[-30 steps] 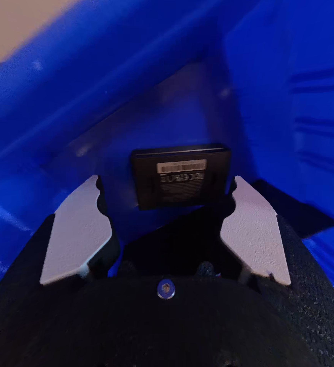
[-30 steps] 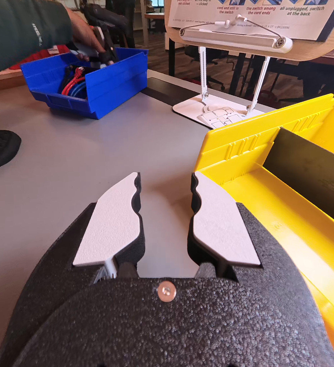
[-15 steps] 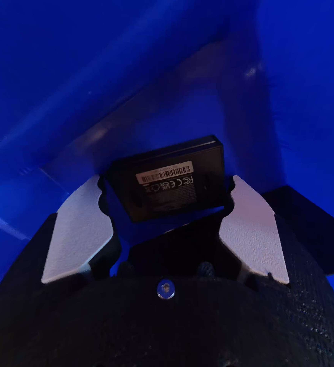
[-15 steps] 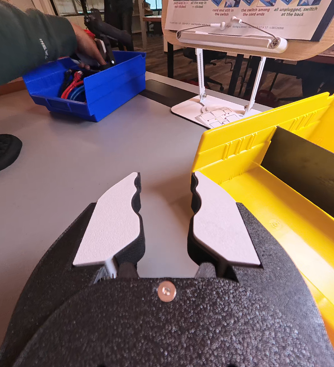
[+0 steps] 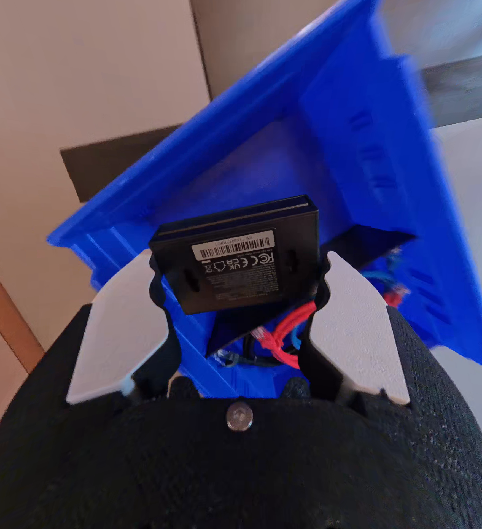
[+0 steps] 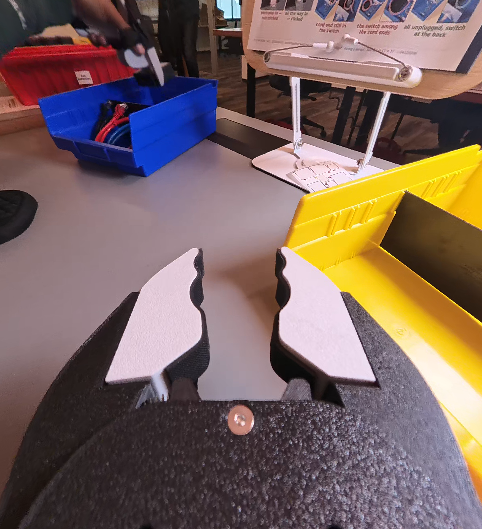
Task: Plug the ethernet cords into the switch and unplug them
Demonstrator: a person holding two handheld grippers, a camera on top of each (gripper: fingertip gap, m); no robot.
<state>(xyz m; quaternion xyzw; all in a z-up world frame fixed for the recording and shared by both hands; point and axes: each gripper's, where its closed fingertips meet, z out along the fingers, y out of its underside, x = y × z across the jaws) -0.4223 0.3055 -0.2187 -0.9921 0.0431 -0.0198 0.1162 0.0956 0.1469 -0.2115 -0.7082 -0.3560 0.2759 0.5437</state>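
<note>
On the grey table (image 6: 153,229) stood a blue bin (image 6: 171,126) of cords (image 6: 111,128) and a yellow bin (image 6: 348,229). Above the blue bin, the left gripper (image 5: 238,269) clamped the black switch (image 5: 239,257). The right gripper (image 6: 239,263) hovered open and empty. Chairs and desks stood behind.

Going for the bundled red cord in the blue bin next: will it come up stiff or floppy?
Probably floppy: the red cord lies in loose curved loops. A tie seems to bundle it, so it likely lifts as one clump. It may drag the blue cord lying against it in the blue bin.
</note>
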